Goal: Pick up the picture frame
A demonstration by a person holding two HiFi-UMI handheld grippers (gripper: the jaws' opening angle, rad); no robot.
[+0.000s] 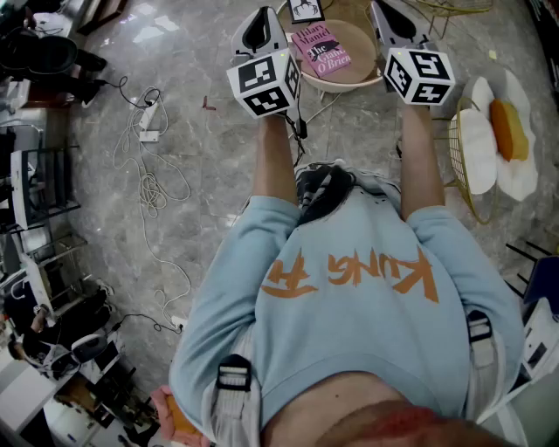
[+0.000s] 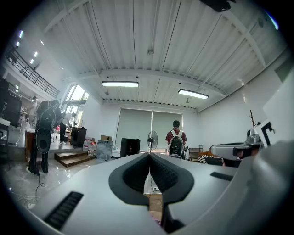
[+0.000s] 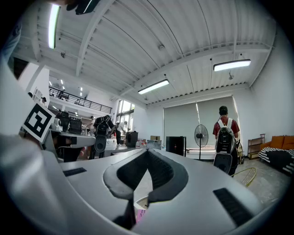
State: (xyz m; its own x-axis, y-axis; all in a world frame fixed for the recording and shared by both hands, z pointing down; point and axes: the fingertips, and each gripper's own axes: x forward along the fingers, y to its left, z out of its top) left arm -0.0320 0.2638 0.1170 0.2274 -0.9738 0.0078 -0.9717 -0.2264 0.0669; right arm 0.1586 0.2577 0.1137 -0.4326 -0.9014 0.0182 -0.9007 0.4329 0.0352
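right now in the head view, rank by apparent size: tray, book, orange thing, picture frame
1. tray
2. book
3. orange thing, close to the book, unsure
4. picture frame, though the top edge cuts it off

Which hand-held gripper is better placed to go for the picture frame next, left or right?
Left, probably. The picture frame, just beyond the book, lies closer to the left hand-held gripper than to the right hand-held gripper. Both are shut, so it must open first.
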